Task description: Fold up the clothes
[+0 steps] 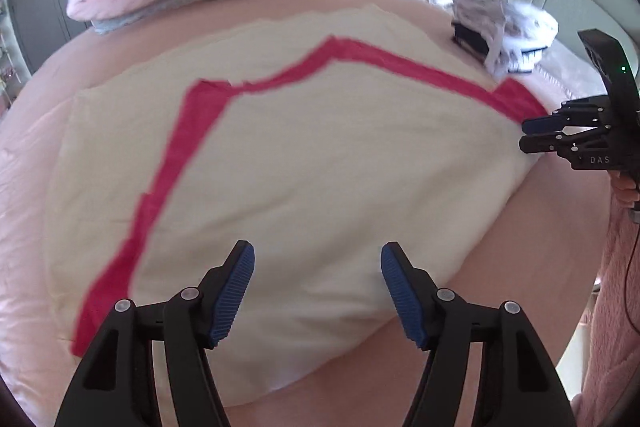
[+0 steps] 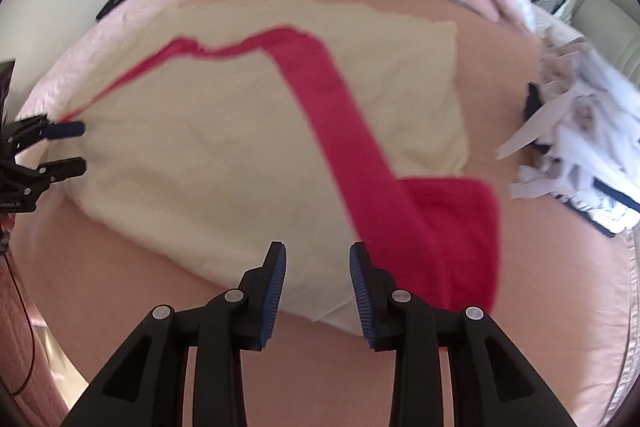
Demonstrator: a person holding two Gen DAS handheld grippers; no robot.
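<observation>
Cream garment (image 1: 304, 163) flat on bed (image 1: 520, 227); clothes pile (image 1: 508, 31) beside.

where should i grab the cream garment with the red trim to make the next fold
Probably the near hem corners of the cream garment. It lies flat on the pink bedding, so only its edges offer a pinch. Come from the near side, tilted down: the left gripper takes the rounded corner below it, and the right gripper takes the corner beside the red trim.
</observation>
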